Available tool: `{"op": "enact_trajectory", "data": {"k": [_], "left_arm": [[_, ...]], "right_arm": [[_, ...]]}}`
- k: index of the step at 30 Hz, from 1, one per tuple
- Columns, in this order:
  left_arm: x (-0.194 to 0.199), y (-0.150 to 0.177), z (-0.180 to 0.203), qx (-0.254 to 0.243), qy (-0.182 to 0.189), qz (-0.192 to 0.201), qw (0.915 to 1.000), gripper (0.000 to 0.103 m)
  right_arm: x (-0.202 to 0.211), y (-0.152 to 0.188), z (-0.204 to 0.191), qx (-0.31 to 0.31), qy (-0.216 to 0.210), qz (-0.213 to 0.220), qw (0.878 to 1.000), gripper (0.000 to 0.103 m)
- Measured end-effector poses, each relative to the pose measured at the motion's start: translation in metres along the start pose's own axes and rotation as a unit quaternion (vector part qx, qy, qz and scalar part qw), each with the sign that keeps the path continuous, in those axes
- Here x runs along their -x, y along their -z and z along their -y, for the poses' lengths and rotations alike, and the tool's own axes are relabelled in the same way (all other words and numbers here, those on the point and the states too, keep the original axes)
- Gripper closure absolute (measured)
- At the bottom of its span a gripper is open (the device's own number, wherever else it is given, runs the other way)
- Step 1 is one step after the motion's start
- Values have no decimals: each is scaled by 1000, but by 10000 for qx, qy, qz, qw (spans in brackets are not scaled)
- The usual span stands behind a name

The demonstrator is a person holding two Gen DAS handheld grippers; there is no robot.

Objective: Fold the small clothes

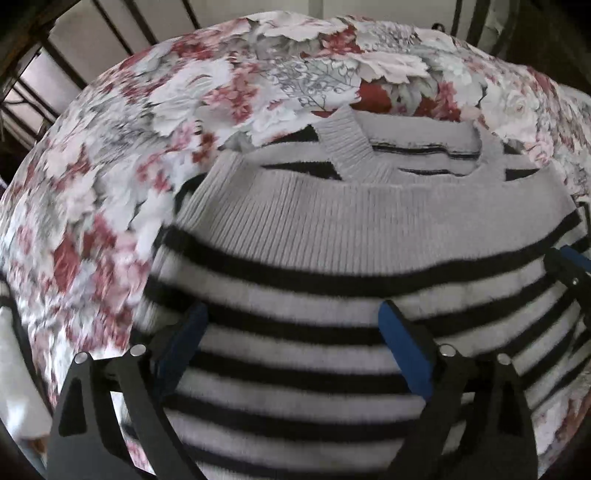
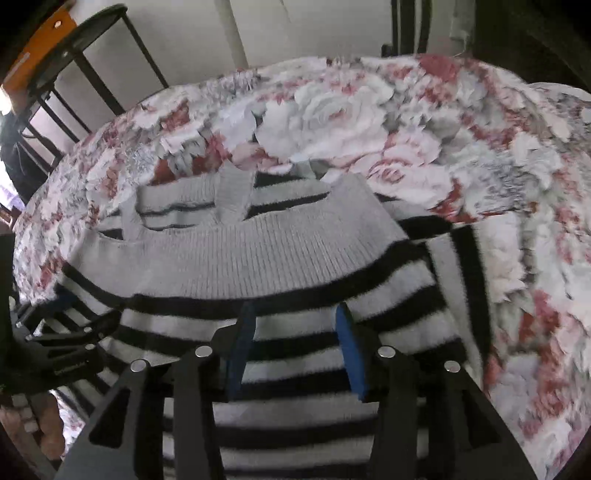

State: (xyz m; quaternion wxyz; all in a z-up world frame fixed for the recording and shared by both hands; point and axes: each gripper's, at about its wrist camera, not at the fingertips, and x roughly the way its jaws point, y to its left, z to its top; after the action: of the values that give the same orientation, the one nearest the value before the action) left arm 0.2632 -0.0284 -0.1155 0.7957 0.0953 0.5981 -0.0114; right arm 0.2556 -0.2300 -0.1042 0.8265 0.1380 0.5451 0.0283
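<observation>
A small black-and-white striped knit sweater with a grey ribbed hem band lies folded on a floral bedspread; it also shows in the right wrist view. My left gripper hangs over the striped part with its blue-padded fingers wide apart and nothing between them. My right gripper is also open over the stripes, empty. The right gripper's fingers show at the right edge of the left wrist view, and the left gripper at the left edge of the right wrist view.
The floral bedspread covers the surface around the sweater. A dark metal frame and a pale wall stand behind it. A round black side table with an orange item is at the far left.
</observation>
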Motion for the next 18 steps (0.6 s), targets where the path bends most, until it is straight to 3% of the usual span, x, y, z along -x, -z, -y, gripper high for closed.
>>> {"op": "enact_trajectory", "data": {"k": [2, 6, 10, 12, 14, 18], "left_arm": [[19, 7, 2, 29, 234, 138, 9996, 14], [40, 33, 12, -118, 166, 236, 9995, 13], [38, 66, 17, -214, -145, 47, 9997, 13], [32, 70, 17, -188, -282, 52, 9994, 7], [21, 79, 16, -213, -609, -58, 9979, 4], [9, 80, 8, -96, -518, -184, 9984, 4]], "right_arm": [[16, 6, 1, -209, -241, 27, 9995, 57], [29, 29, -6, -197, -278, -108, 9994, 57], [27, 58, -18, 69, -17, -404, 9992, 57], [9, 75, -13, 202, 390, -850, 9954, 57], [-6, 83, -8, 263, 500, -1063, 9927, 58], [-6, 86, -13, 477, 621, -1037, 9915, 58]]}}
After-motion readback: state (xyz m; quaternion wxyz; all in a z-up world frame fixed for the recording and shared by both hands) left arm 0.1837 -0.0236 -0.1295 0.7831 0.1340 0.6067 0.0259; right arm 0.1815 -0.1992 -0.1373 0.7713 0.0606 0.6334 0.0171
